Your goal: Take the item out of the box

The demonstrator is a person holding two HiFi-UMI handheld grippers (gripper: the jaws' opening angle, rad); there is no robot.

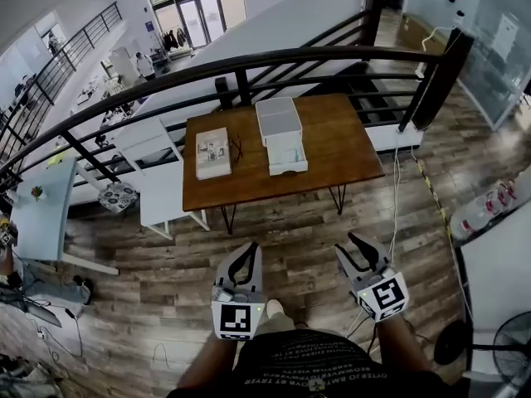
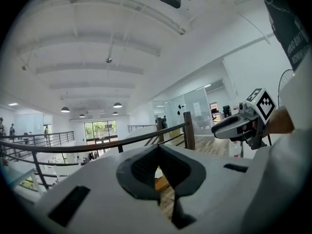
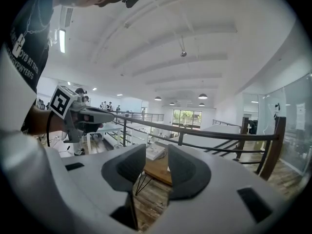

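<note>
The person holding the tools is cut off at the bottom edge of the head view, with only a dark shirt and forearms showing. The inside of the box is too small and pale to be showing what is lying in it, and a small dark tangle on the table is too small to make out.

A brown wooden table is standing on a plank floor at 12 o'clock from the person, well apart from both tools. A dark curved railing is running behind it, edging a bright upper level with white ceilings and glass walls. A fan is showing at 4 o'clock.

The box is white and open, sitting near the table's middle. A flat white lid is touching it at its 12 o'clock. A pale book is lying at its 9 o'clock.

The left gripper is holding its tips together on nothing. The right gripper is holding its jaws apart, with nothing between them.
</note>
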